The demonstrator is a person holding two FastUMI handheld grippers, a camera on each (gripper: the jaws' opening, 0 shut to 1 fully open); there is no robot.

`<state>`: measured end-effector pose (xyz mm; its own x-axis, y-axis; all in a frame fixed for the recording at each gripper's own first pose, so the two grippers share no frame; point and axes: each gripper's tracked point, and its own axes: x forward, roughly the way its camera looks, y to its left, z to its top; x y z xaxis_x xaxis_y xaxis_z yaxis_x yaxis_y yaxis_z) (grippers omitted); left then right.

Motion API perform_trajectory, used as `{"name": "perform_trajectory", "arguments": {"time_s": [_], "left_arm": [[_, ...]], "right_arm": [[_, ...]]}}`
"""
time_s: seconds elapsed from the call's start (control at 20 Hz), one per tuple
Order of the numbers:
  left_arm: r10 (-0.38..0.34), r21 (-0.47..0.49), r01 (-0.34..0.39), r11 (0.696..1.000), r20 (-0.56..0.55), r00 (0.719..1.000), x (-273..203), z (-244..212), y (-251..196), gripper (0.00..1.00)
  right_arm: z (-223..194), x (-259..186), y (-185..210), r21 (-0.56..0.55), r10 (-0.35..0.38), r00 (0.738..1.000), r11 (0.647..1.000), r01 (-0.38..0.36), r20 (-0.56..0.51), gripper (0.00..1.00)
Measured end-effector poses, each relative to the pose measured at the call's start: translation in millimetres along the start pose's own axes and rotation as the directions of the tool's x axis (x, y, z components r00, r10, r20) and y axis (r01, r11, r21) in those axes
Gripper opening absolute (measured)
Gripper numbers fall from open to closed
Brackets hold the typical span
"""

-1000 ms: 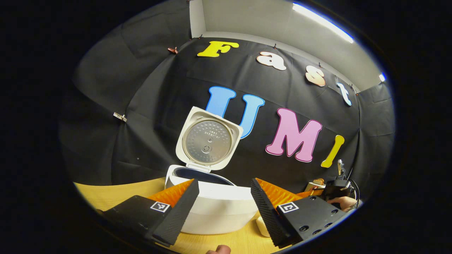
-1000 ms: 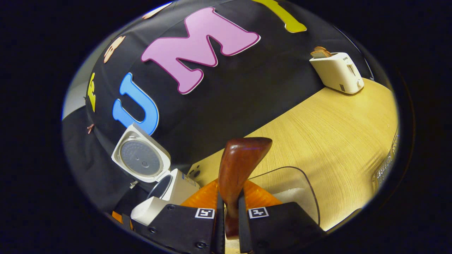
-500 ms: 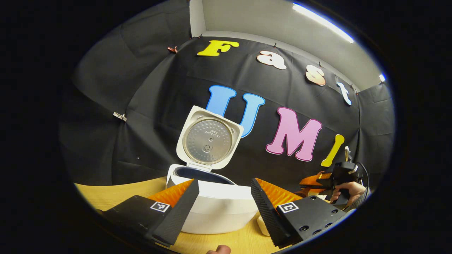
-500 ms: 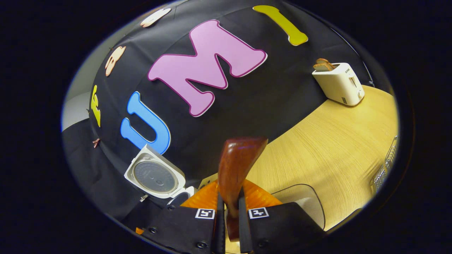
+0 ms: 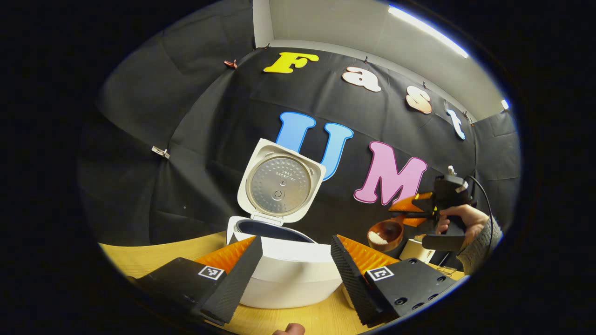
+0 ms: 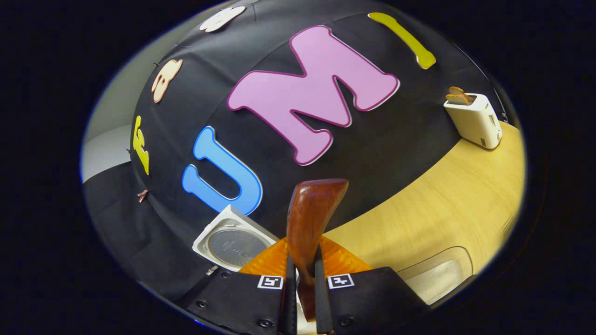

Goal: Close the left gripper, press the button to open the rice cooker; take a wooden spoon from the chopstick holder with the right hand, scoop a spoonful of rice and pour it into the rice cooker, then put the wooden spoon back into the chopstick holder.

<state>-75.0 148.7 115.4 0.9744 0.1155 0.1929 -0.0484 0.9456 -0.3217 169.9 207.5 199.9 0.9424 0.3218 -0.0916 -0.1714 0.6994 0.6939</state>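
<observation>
— Where's the spoon [image 5: 384, 232]?
— Clamped in my right gripper [image 6: 301, 298], rice in its bowl, handle level, right of frame.
— And the cooker [image 5: 279, 260]?
— Lid up, centre frame, leftward of the spoon; left gripper [image 5: 291, 274] wide, idle.

The left gripper [image 5: 296, 267] has two wedge-shaped fingers with finely ribbed inner faces, each backed by a ridged, translucent-looking plate. Behind the fingers sit flat blocks, each bearing a small square black-and-white marker; the one at the right of the left gripper view shows round screw holes along its edge. The right gripper [image 6: 301, 298] is built the same way, with a square marker on each block and dark screws near the lower corners. Seen from the left gripper view, the right gripper has a dark boxy body with a thin black cable looping off its top. The hand [image 5: 458, 222] around its handle wears a grey knitted sleeve [image 5: 479, 249].
</observation>
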Motion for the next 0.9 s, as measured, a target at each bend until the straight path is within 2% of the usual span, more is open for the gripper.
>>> {"name": "perform_trajectory", "arguments": {"time_s": [0.25,0.55,0.75,0.9], "left_arm": [[-0.006,-0.016,0.006,1.0,0.013,1.0,-5.1,8.1,6.7,0.95],[0.002,-0.039,-0.001,0.999,0.018,1.0,-12.6,15.8,21.4,0.95],[0.016,-0.033,-0.015,0.999,0.027,1.0,-16.4,22.4,31.1,0.95],[0.016,-0.044,-0.015,0.999,0.027,1.0,-18.2,23.5,33.1,0.95]], "right_arm": [[-28.1,37.2,66.0,-0.029,0.064,0.998,0.997,-0.065,-0.029,0.2],[-93.0,83.0,99.3,-0.085,0.079,0.993,0.993,-0.086,-0.084,0.19],[-112.4,105.7,108.0,-0.212,0.057,0.997,0.975,-0.067,-0.053,0.19],[-120.8,115.3,116.2,-0.402,0.048,0.999,0.914,-0.052,-0.019,0.19]]}}
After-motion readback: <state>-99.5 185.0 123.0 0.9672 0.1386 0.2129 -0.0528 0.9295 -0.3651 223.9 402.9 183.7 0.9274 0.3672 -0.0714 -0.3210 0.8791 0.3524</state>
